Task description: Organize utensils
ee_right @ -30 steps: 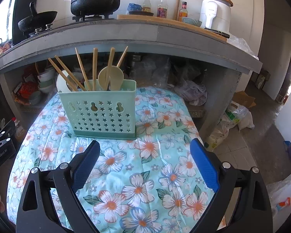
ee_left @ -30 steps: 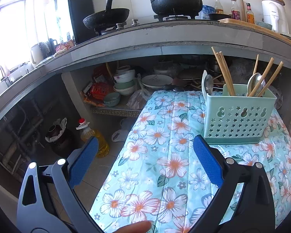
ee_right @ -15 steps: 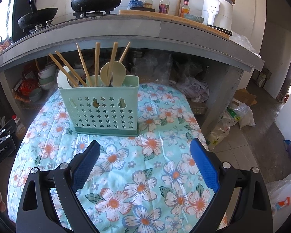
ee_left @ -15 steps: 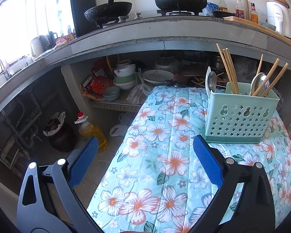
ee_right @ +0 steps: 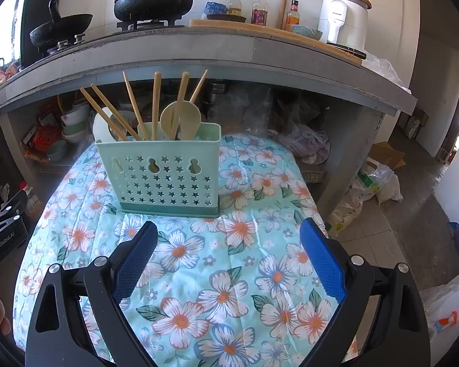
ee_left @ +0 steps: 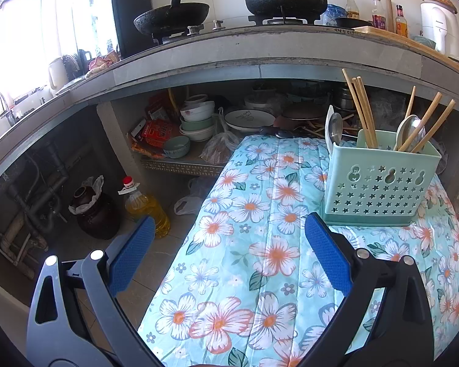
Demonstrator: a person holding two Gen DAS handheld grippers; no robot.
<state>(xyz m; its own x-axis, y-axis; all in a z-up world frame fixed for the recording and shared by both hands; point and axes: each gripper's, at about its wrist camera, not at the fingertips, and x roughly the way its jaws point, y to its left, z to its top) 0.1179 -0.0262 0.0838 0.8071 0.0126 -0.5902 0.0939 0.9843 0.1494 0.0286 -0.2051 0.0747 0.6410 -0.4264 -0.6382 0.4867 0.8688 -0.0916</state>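
Both grippers empty, jaws wide: left gripper (ee_left: 229, 238), right gripper (ee_right: 228, 241), above the floral table (ee_right: 229, 275). Green utensil caddy (ee_right: 162, 171) upright near the far edge, chopsticks (ee_right: 131, 104) and spoons (ee_right: 180, 119) inside

utensil holder (ee_right: 162, 174) hides utensils' lower ends

Mint-green utensil holder (ee_right: 163, 171) pierced with star cutouts; beside it, the table (ee_right: 244, 275) wears a turquoise cloth with white-and-orange flowers. Tan chopsticks (ee_right: 156, 104) above the holder. Blue-padded black tongs (ee_right: 226, 263).
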